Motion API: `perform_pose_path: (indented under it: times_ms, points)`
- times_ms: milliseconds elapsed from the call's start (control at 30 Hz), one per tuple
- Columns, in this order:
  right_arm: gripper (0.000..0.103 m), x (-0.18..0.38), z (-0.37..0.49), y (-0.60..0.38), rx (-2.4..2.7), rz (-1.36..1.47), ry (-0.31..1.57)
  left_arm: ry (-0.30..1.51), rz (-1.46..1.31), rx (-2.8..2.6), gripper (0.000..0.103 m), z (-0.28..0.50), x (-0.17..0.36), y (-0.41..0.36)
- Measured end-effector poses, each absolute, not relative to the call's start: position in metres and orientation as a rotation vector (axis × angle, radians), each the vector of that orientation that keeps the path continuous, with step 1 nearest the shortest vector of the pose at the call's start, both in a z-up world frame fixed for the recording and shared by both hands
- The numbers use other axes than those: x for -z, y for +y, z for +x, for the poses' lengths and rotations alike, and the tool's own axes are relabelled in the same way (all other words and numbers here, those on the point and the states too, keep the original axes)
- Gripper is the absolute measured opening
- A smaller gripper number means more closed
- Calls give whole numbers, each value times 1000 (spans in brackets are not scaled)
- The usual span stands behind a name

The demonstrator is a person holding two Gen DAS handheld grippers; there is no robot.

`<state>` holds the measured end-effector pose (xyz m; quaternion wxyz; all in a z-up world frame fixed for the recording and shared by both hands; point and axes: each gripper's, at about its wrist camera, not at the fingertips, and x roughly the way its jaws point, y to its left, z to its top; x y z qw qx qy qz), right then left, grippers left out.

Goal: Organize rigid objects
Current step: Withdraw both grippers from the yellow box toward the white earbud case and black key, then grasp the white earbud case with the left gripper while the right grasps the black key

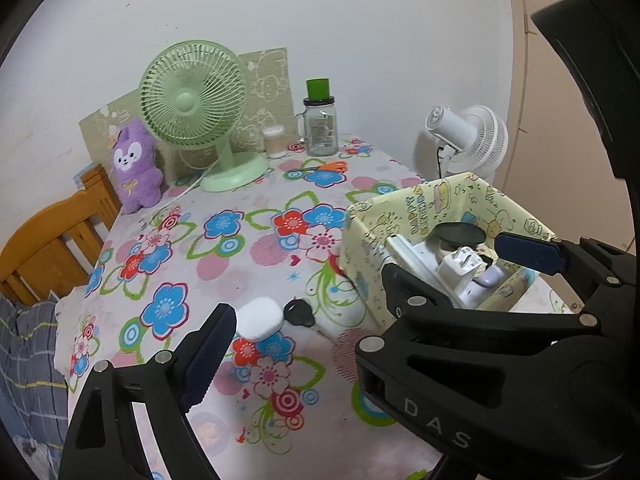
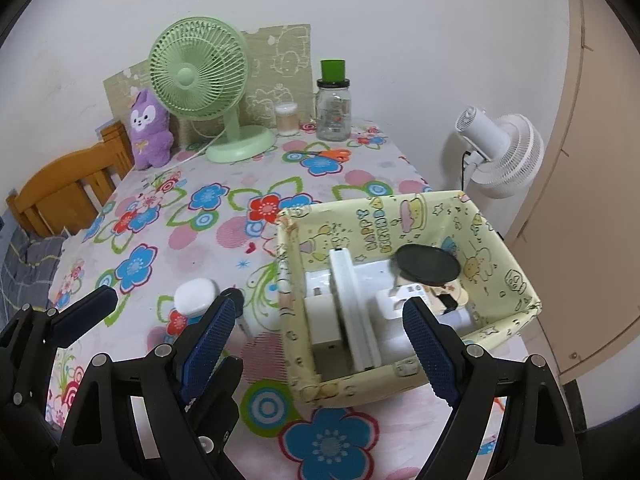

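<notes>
Looking from the left wrist view, the left tool (image 1: 362, 312) is spread wide and pinches nothing. Its far finger (image 1: 528, 252) hangs over the yellow cartoon box (image 1: 360, 240). Many things already sit in the box: a black round lid (image 1: 460, 233), white chargers (image 1: 464, 264) and a long white bar (image 1: 404, 246). So a big part of the tidying looks done. Two things wait on the desk (image 1: 224, 256) just beside the box: a white case (image 1: 260, 318) and a small black thing (image 1: 299, 312). I think these go in next. Far back stand a green fan (image 1: 192, 92), a purple plush toy (image 1: 134, 168), a glass jar (image 1: 320, 128), a cotton swab tub (image 1: 274, 142) and orange scissors (image 1: 332, 167). A white fan (image 1: 472, 140) stands past the desk edge.

From the right wrist view, the right tool (image 2: 320, 332) is also spread wide and holds nothing. It hovers over the near side of the yellow cartoon box (image 2: 288, 280). The left tool (image 2: 164, 304) shows at the left, and the white case (image 2: 196, 296) lies between its fingers, not squeezed. The near box wall stands between the case and the inside, so the case must go up and over it.
</notes>
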<state>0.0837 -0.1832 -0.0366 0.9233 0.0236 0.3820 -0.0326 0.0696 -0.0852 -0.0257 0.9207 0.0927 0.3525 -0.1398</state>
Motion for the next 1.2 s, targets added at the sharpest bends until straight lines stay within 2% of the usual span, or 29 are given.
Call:
perform_pose_path:
  times_ms: [1200]
  points:
    - [88, 83, 100, -99, -70, -24, 802, 822, 126, 205, 92, 80, 76, -11]
